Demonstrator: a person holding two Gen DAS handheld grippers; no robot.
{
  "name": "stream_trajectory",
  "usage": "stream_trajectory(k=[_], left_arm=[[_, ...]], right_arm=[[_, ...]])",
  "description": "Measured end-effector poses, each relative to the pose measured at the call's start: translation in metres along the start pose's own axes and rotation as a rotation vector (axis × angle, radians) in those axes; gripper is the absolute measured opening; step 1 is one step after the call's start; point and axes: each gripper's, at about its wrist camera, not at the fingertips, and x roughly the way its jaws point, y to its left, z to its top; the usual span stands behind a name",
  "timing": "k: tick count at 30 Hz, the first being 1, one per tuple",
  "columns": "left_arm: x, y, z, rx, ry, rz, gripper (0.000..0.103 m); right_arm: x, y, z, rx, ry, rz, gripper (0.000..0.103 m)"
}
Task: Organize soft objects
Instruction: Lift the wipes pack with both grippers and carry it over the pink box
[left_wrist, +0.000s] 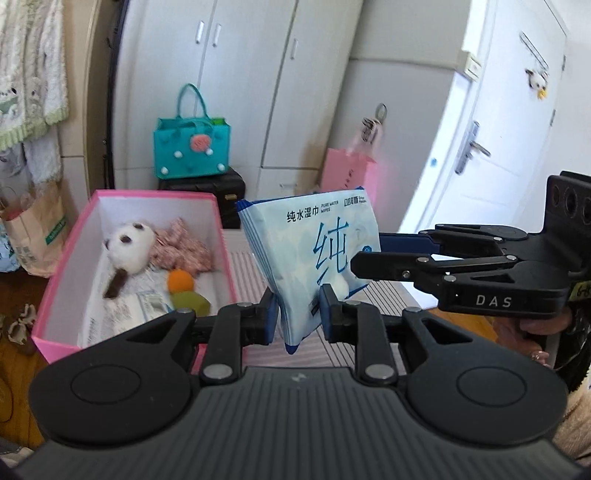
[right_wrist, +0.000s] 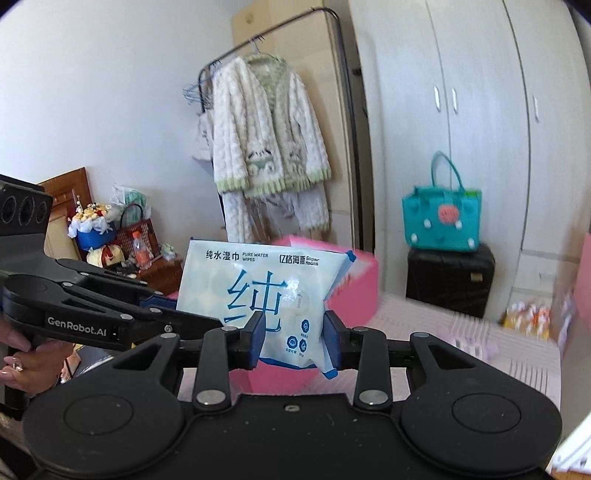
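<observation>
A light blue pack of wet wipes (left_wrist: 310, 251) hangs in the air, pinched from two sides. My left gripper (left_wrist: 297, 314) is shut on its lower part. My right gripper (right_wrist: 295, 341) is shut on the same pack (right_wrist: 266, 291); it shows in the left wrist view (left_wrist: 360, 260) coming in from the right. To the left stands an open pink box (left_wrist: 70, 258) holding a white plush panda (left_wrist: 127, 249), a pink patterned cloth (left_wrist: 184, 247), an orange-and-green soft toy (left_wrist: 184, 291) and a flat white pack.
The box stands on a pink striped surface (left_wrist: 243, 266). Behind are a teal felt bag (left_wrist: 192, 147) on a black case (left_wrist: 218, 184), a pink paper bag (left_wrist: 347, 173), white wardrobes and a door (left_wrist: 491, 129). A clothes rack with a fluffy robe (right_wrist: 266, 147) stands by the wall.
</observation>
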Motion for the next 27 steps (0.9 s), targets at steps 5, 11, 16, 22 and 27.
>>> stream_trajectory(k=[5, 11, 16, 22, 27], left_arm=[[-0.008, 0.015, 0.015, 0.008, -0.052, 0.072, 0.022], [-0.002, 0.048, 0.024, -0.045, -0.061, 0.127, 0.022], [0.017, 0.080, 0.031, -0.099, -0.031, 0.174, 0.022], [0.049, 0.113, 0.034, -0.124, 0.051, 0.241, 0.022], [0.070, 0.132, 0.027, -0.137, 0.122, 0.274, 0.022]], right_arm=[[0.023, 0.007, 0.025, -0.062, -0.026, 0.037, 0.038], [0.063, -0.001, 0.043, -0.049, -0.010, 0.107, 0.027], [0.109, -0.005, 0.052, -0.033, 0.052, 0.138, 0.026], [0.163, -0.009, 0.055, -0.004, 0.164, 0.167, 0.026], [0.196, -0.006, 0.044, -0.005, 0.241, 0.160, 0.026]])
